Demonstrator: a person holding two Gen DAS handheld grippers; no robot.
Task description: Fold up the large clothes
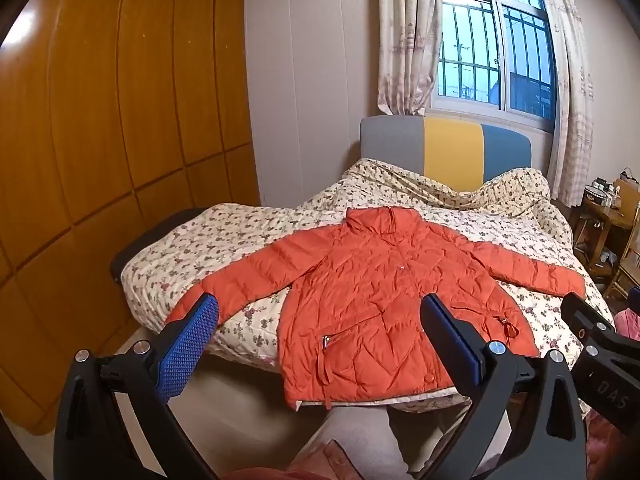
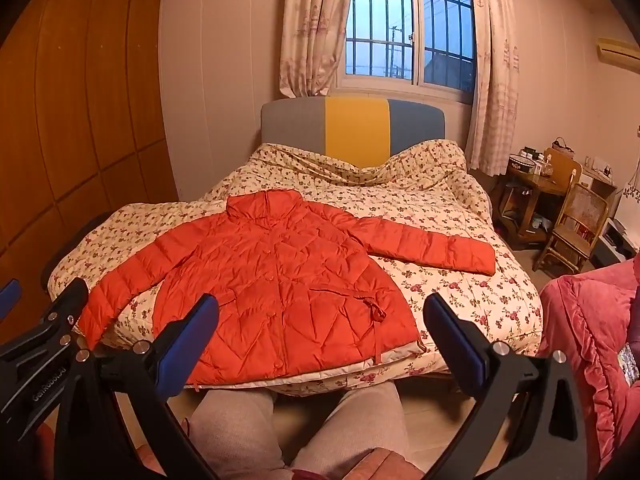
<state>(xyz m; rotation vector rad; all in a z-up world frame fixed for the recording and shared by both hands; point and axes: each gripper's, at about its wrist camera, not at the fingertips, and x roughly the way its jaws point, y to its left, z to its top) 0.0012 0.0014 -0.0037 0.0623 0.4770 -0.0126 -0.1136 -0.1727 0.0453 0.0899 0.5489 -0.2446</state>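
On the bed (image 2: 460, 292), over the floral quilt (image 1: 192, 248), lay spread flat an orange puffer jacket (image 1: 380, 292), front up, sleeves out to both sides. Best begun at a sleeve cuff, probably, pinched thin and carried across the chest without dragging the body. Hung short of the hem, well apart: left tool (image 1: 320, 344) and right tool (image 2: 320, 344), both gaping wide, gripping nothing.

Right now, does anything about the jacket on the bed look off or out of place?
Nothing is damaged. The orange jacket lies flat and buttoned on the floral quilt, sleeves spread, slightly askew; its hem overhangs the near edge. Both grippers' jaws are open and empty.
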